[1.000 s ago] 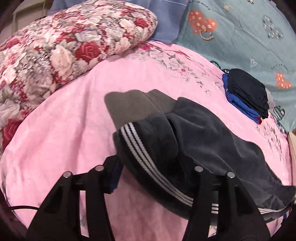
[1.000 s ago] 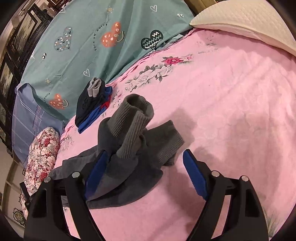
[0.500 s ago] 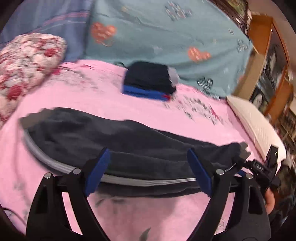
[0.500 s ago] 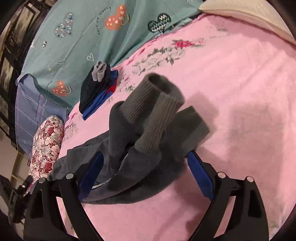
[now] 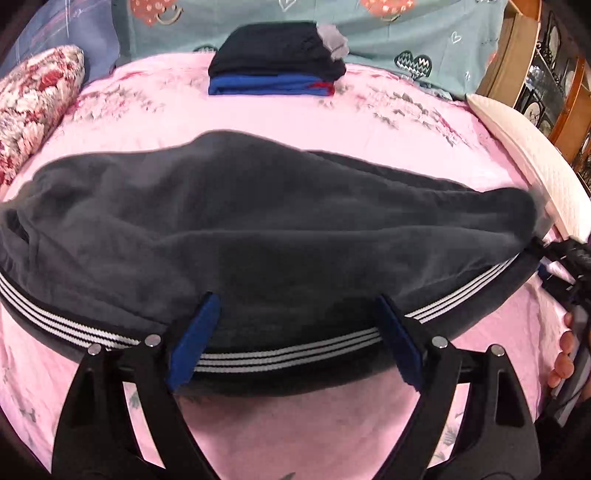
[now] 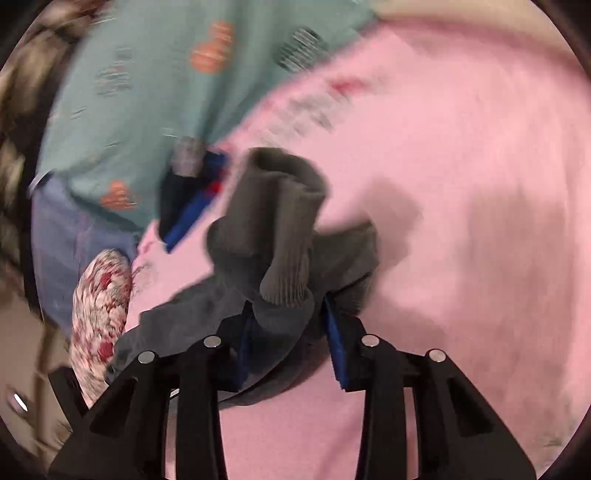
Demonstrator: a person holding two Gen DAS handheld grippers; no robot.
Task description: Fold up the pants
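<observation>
Dark grey pants (image 5: 258, 221) with white side stripes lie stretched across the pink bed sheet (image 5: 295, 110). My left gripper (image 5: 295, 301) hovers open over the striped edge, and the cloth passes under its blue pads untouched. In the right wrist view the ribbed grey cuffs (image 6: 280, 221) stick up beyond my right gripper (image 6: 286, 306). Its jaws are closing, and the bunched leg ends fill the gap between the pads and look pinched. The right gripper (image 5: 565, 266) also shows at the pants' right end, with a hand (image 5: 565, 354) on it.
A stack of folded dark and blue clothes (image 5: 275, 70) sits at the far side of the bed. A floral pillow (image 5: 33, 99) lies on the left and a white pillow (image 5: 524, 147) on the right. A teal heart-print sheet (image 5: 406, 29) and a wooden shelf (image 5: 517, 55) stand behind.
My left gripper let go of the striped part, opened wide and swung along the pants, which are now spread out. My right gripper's wide jaws came together around the leg ends.
</observation>
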